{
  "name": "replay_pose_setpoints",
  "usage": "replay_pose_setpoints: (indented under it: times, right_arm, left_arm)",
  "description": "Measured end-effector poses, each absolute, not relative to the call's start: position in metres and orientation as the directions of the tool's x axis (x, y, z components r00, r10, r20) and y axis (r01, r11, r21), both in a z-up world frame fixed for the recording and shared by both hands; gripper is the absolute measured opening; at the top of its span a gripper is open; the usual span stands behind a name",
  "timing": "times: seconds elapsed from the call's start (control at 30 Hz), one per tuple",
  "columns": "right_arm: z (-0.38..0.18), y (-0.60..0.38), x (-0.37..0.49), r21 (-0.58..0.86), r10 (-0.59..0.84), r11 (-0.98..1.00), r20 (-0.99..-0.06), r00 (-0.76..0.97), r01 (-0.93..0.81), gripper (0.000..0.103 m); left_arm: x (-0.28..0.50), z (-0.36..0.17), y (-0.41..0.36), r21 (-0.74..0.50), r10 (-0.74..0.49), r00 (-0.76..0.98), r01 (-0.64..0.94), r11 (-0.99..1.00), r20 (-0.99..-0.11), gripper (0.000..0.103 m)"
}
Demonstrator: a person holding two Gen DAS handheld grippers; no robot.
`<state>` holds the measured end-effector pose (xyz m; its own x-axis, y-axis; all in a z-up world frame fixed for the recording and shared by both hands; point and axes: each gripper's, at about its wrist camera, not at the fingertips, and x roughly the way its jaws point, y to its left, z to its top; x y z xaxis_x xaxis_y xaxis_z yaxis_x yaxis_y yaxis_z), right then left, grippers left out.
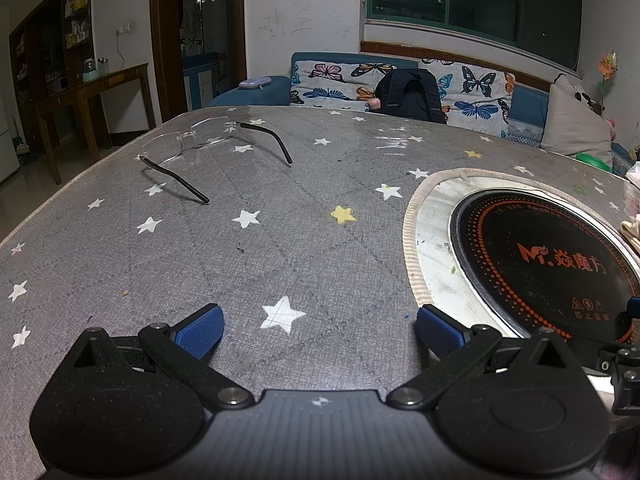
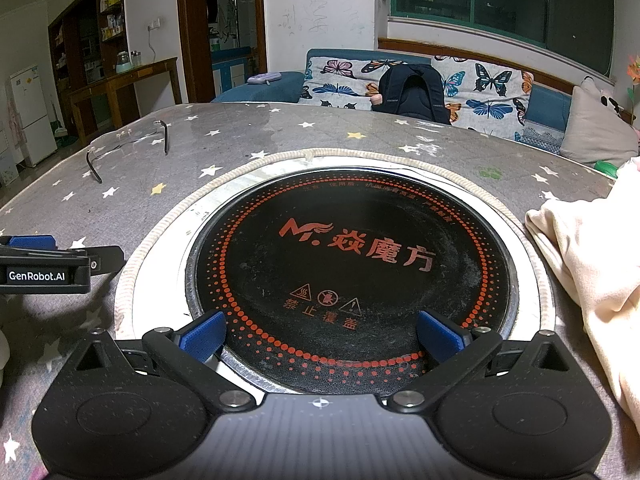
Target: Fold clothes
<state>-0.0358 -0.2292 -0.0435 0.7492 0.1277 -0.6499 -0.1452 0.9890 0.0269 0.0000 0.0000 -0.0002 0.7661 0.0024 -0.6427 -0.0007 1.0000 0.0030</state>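
**Both jaws spread, cloth waiting at the right edge**

Plainly, neither gripper holds anything. The left gripper point(image 1: 320, 330) hangs over the grey star-printed surface point(image 1: 280, 248) with its jaws spread wide, only bare cover and a white star between the blue pads point(image 1: 200, 334). The right gripper point(image 2: 320, 334) hovers over the near rim of the round black cooktop point(image 2: 352, 264) set into the middle of the surface, jaws equally spread and pinching nothing. The cream garment point(image 2: 592, 264) lies crumpled at the right edge of the surface, just beside the cooktop's pale ring and well apart from both grippers. A pair of rimless glasses point(image 1: 200, 140) rests open near the far left corner, temples pointing toward the camera. Behind the far edge stands a butterfly-print sofa point(image 1: 472, 88) with a black backpack point(image 1: 412, 96) on it.
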Motion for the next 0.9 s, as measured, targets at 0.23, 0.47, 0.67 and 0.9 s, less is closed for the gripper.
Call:
replay_pose_setpoints:
  times: [0.23,0.47,0.67,0.9]
  right_arm:
    - [-0.0435,-0.2293,-0.0364,0.028,0.128,0.989,-0.651,0.749,-0.145,0.103]
    - [-0.0435,-0.2290,-0.0372,0.028,0.128,0.989,-0.650,0.749,-0.145,0.103]
    - [-0.0426,-0.2307,-0.0397,0.028,0.129,0.989,-0.652,0.748,-0.145,0.103]
    - [-0.0424,-0.2289,-0.0357,0.026,0.130,0.988,-0.657,0.742,-0.150,0.103]
  left_arm:
    - [-0.0001,-0.0011,0.0001,0.005,0.004,0.766,-0.001,1.000,-0.642,0.103]
    - [0.0002,-0.0002,-0.0002,0.005,0.004,0.766,-0.001,1.000,-0.643,0.103]
    - [0.0051,0.0013,0.0021,0.008,0.007,0.764,-0.002,1.000,-0.645,0.103]
    - [-0.0024,0.0021,-0.0027,0.009,0.013,0.757,-0.009,1.000,-0.653,0.103]
